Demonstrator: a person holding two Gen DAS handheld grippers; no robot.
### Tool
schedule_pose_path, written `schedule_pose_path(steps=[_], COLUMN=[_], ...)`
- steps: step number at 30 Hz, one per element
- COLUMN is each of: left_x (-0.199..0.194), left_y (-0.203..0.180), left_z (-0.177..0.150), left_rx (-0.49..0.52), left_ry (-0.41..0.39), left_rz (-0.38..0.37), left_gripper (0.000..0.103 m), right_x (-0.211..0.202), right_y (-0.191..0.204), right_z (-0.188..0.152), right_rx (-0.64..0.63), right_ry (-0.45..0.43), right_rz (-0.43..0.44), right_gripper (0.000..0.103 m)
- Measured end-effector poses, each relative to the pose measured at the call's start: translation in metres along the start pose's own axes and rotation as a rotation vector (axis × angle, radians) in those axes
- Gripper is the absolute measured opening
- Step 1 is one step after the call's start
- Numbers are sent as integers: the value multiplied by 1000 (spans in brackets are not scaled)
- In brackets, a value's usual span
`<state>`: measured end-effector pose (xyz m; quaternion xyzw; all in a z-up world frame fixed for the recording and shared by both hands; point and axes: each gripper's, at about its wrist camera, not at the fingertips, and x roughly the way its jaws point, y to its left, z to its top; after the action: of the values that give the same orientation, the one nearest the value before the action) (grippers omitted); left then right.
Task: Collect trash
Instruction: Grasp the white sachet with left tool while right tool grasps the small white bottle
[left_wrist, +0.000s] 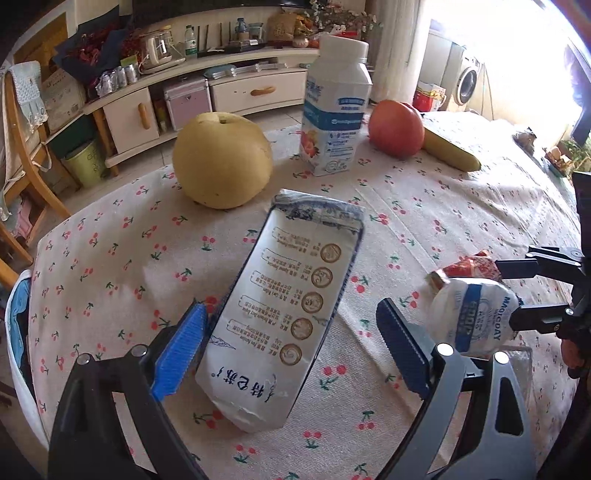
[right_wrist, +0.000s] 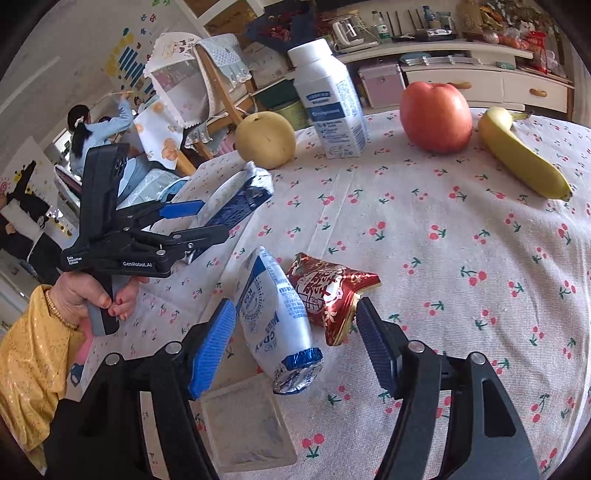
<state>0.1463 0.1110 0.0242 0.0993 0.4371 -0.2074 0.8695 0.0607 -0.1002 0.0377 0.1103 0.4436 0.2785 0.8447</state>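
Left tool (left_wrist: 291, 354) spread wide astride the flattened carton (left_wrist: 280, 314) lying on the tabletop (left_wrist: 110, 258), likely lined up to pinch it; right tool (right_wrist: 295, 343) likewise agape around the toppled bottle (right_wrist: 275, 314), beside the red wrapper (right_wrist: 328, 291), nothing gripped.

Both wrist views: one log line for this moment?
left gripper: open, around flattened carton | right gripper: open, around small bottle | red wrapper beside bottle | nothing lifted

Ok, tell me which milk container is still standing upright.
The capped white bottle between the pear and apple. The flattened carton and small foil-topped bottle both lie on their sides.
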Motion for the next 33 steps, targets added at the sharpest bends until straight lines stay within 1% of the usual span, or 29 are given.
schedule_pose_path(steps=[2, 3, 6, 7, 9, 11, 13, 14, 18, 21, 25, 27, 29, 30, 33], left_x=[-4, -6, -4, -1, 4, 7, 11, 13, 13, 12, 5, -1, -10, -16, -33], left_y=[-9, -12, -16, -16, -15, -14, -12, -11, -11, -12, -13, -12, -13, -13, -16], left_z=[-2, -2, -2, -2, -1, -1, 0, -1, -3, -6, -12, -18, -27, -33, -52], left_rx=[27, 38, 50, 45, 42, 30, 12, 2, -38, -68, -116, -146, -176, -189, -234], left_ry=[-1, -3, 3, 12, 23, 24, 30, 37, 22, 29, 44, 46, 41, 35, 25], left_rz=[-31, -35, 10, 27, 67, 86, 103, 112, 127, 149, 181, 196, 207, 215, 226], left_gripper=[92, 92, 92, 92, 92, 92, 77, 64, 65, 64, 64, 64, 64, 64, 64], right_x=[0, 0, -1, -2, -4, -4, 2, 6, 15, 19, 26, 28, 29, 29, 27], right_y=[8, 12, 20, 21, 25, 33, 42, 46, 58, 59, 66, 68, 70, 72, 75], right_z=[-1, -2, -3, -3, -3, -3, -4, -6, -13, -16, -20, -21, -22, -22, -24], right_rx=[-41, -61, -112, -126, -144, -181, -228, -250, -348, -378, -457, -477, -486, -488, -473], right_ry=[10, 4, -27, -39, -61, -79, -63, -49, -29, -19, 5, 16, 29, 37, 73], right_rz=[22, 7, -84, -99, -99, -92, -98, -103, -194, -215, -243, -231, -196, -170, -50], right_gripper=[69, 69, 70, 70, 70, 70, 70, 71, 70, 70, 70, 70, 70, 70, 68])
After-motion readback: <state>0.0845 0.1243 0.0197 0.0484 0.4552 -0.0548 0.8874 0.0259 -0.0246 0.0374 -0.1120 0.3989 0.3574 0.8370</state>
